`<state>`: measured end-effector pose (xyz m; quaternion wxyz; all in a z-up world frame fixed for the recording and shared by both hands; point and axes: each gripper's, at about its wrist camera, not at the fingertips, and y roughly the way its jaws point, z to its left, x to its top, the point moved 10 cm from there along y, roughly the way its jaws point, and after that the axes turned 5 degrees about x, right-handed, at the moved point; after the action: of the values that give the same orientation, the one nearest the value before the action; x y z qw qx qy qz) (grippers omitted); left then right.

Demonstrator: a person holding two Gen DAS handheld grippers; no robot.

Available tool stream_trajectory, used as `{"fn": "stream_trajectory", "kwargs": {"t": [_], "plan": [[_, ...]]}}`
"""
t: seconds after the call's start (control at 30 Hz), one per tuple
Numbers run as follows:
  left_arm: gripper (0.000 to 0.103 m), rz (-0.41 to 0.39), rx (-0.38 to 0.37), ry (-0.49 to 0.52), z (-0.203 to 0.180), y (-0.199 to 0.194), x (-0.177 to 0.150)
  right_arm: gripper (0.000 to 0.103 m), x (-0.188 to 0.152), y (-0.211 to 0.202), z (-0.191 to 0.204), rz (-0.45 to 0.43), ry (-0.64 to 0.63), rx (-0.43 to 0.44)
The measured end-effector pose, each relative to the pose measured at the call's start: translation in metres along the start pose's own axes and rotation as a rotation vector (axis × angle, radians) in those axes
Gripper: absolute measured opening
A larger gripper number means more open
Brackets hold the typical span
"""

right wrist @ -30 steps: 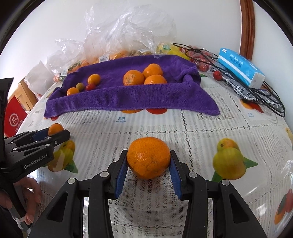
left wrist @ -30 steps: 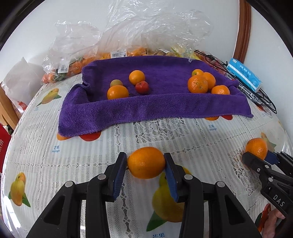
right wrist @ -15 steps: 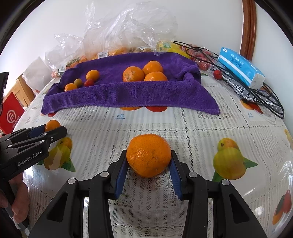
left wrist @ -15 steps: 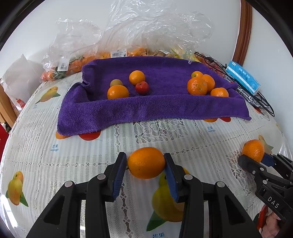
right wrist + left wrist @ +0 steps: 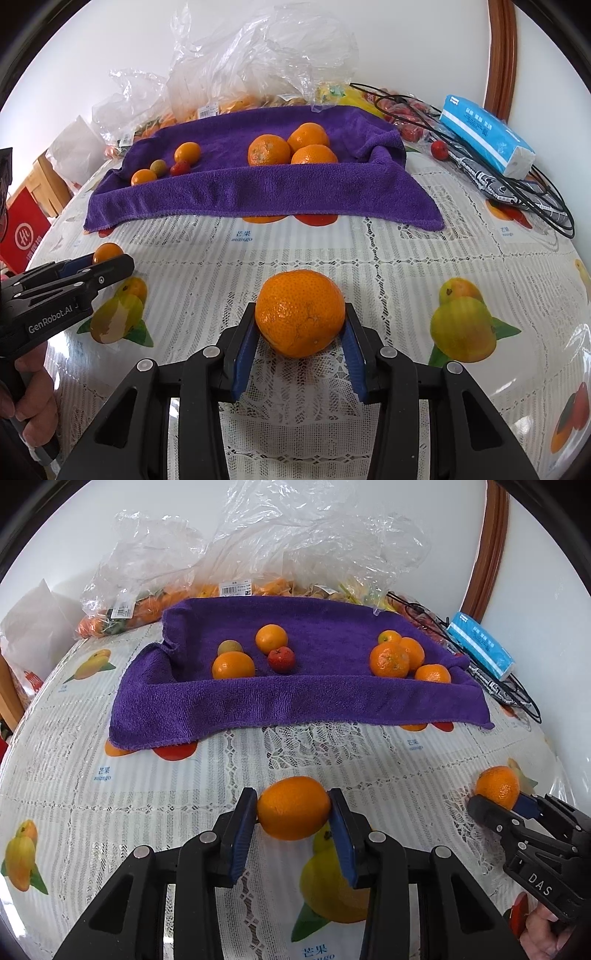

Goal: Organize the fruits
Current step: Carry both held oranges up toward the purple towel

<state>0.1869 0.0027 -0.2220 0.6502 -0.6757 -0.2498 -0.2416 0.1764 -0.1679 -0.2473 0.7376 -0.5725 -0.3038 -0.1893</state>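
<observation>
Smooth orange (image 5: 293, 808) sits clamped between the blue pads of the left gripper (image 5: 292, 821) above the lace tablecloth (image 5: 184, 775); bumpy mandarin (image 5: 300, 312) is pinched the same way in the right gripper (image 5: 300, 341). Ahead of both lies the purple towel (image 5: 295, 698), with four small fruits (image 5: 255, 653) on its left part and a mandarin cluster (image 5: 402, 657) on its right. Plastic bags (image 5: 295, 554) sit behind it, tissue pack (image 5: 487, 138) and black cables (image 5: 517, 177) to the right.
</observation>
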Motion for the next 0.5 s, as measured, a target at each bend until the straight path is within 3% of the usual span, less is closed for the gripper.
{"fn": "stream_trajectory", "kwargs": {"t": [0.2,0.37,0.5], "plan": [[0.037,0.001,-0.017,0.003,0.002,-0.011,-0.002,0.042,0.003,-0.007,0.005,-0.025,-0.02,-0.017],[0.028,-0.012,-0.039,-0.034,0.011,-0.019,0.01,0.042,0.017,-0.021,0.018,-0.06,-0.025,-0.005],[0.027,0.008,-0.049,-0.035,0.014,-0.012,0.014,0.042,0.033,-0.03,0.027,-0.093,-0.037,-0.012]]}}
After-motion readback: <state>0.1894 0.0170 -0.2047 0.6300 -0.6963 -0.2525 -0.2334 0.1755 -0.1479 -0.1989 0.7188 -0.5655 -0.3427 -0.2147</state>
